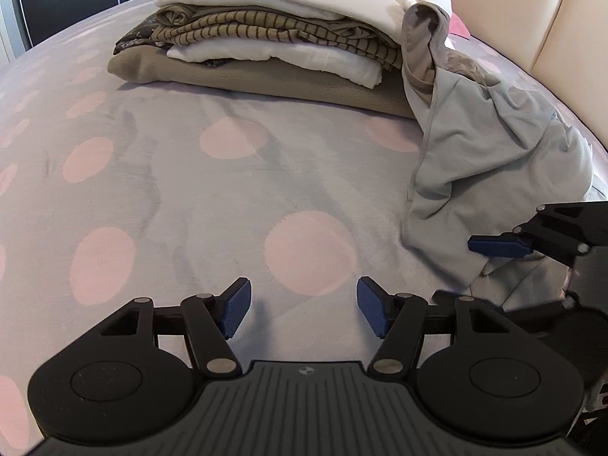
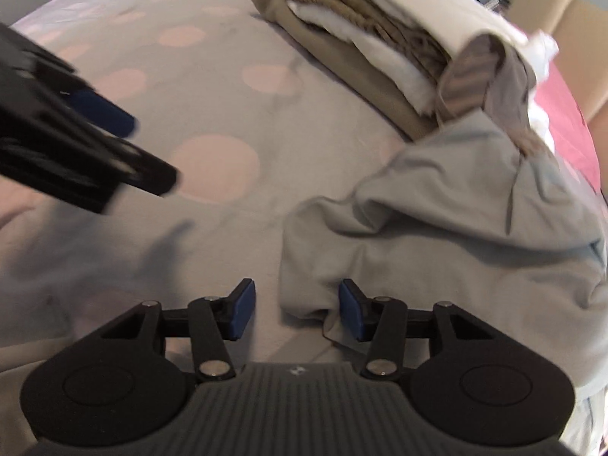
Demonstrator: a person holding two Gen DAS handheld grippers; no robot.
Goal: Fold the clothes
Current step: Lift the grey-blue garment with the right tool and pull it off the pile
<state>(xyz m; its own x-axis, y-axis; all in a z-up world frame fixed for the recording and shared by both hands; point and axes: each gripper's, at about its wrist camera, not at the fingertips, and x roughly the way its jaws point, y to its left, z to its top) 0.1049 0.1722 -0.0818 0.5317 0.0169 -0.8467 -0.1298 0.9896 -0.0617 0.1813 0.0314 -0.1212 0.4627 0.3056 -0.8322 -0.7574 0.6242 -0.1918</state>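
A crumpled pale grey garment (image 1: 490,174) lies on the bed, leaning against a stack of folded clothes (image 1: 273,34). My left gripper (image 1: 304,307) is open and empty over the bedspread, left of the garment. My right gripper (image 2: 296,309) is open, its jaws standing around the garment's (image 2: 448,228) near left corner without closing on it. The right gripper's blue finger (image 1: 497,246) shows at the right edge of the left wrist view, over the garment. The left gripper (image 2: 102,121) shows blurred at the left of the right wrist view.
The bed has a lilac bedspread with pink dots (image 1: 190,174). The stack (image 2: 380,34) holds beige, white and striped items. A cream padded headboard (image 1: 539,7) stands behind, with a pink cloth (image 2: 566,114) near it.
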